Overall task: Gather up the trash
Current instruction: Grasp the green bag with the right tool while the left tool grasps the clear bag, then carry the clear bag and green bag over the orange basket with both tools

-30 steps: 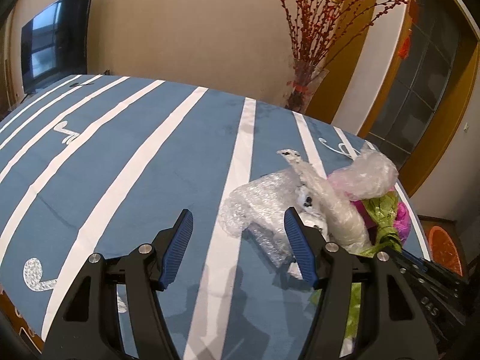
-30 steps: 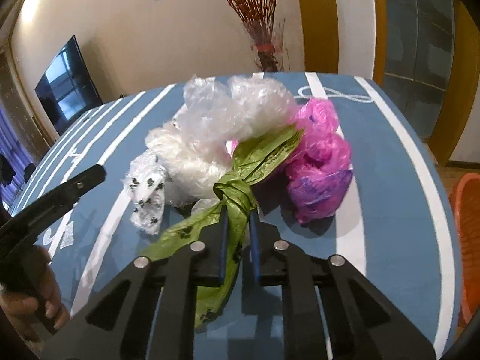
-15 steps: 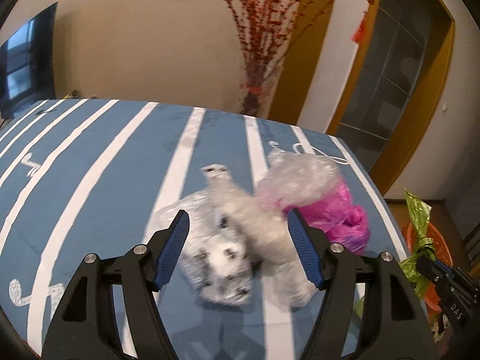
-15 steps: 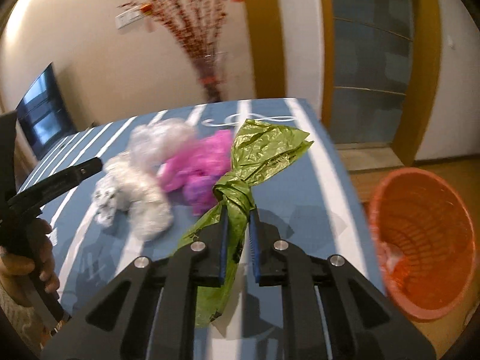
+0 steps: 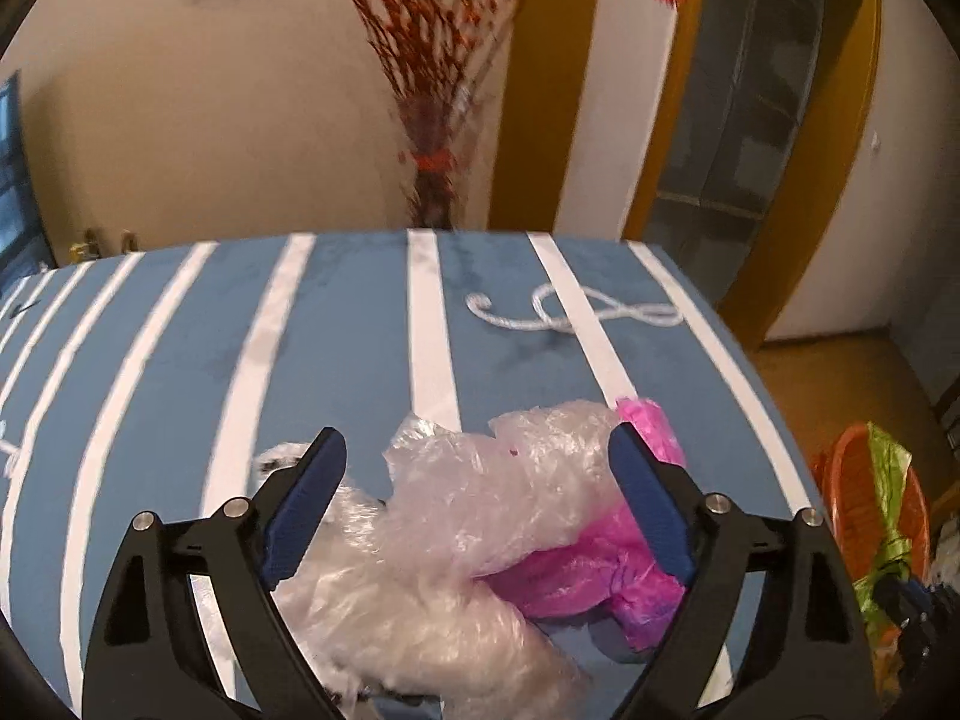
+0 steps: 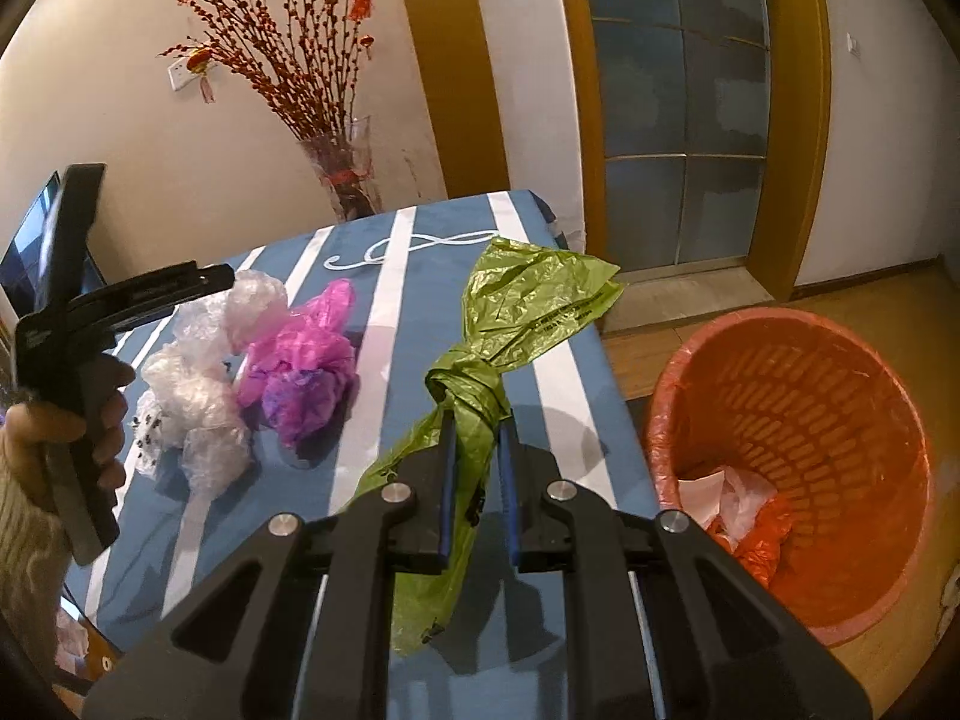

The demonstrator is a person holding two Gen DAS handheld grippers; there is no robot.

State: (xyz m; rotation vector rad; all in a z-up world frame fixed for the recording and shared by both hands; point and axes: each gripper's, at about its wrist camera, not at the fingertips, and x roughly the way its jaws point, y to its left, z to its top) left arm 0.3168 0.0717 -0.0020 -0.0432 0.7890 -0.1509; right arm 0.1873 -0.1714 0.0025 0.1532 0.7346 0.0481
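Observation:
My right gripper (image 6: 474, 426) is shut on a knotted green plastic bag (image 6: 528, 306) and holds it above the table's right edge, just left of the orange trash basket (image 6: 840, 570). My left gripper (image 5: 477, 450) is open, its fingers on either side of a clear crumpled plastic wrap (image 5: 480, 504) that lies on the blue striped tablecloth (image 5: 354, 330). A pink plastic bag (image 5: 600, 570) lies against the wrap on its right. Both also show in the right wrist view, the wrap (image 6: 198, 384) and the pink bag (image 6: 300, 360). The green bag (image 5: 888, 516) shows at the left wrist view's right edge.
The basket on the wooden floor (image 6: 888, 300) holds white and orange scraps (image 6: 738, 510). A glass vase with red branches (image 6: 342, 174) stands behind the table. A glass door (image 6: 678, 120) is at the back right. The left gripper (image 6: 222, 279) is held by a hand.
My right gripper has carried the green bag off the pile to the right, up to the basket. My left gripper has swung right and closed in over the clear wrap and pink bag.

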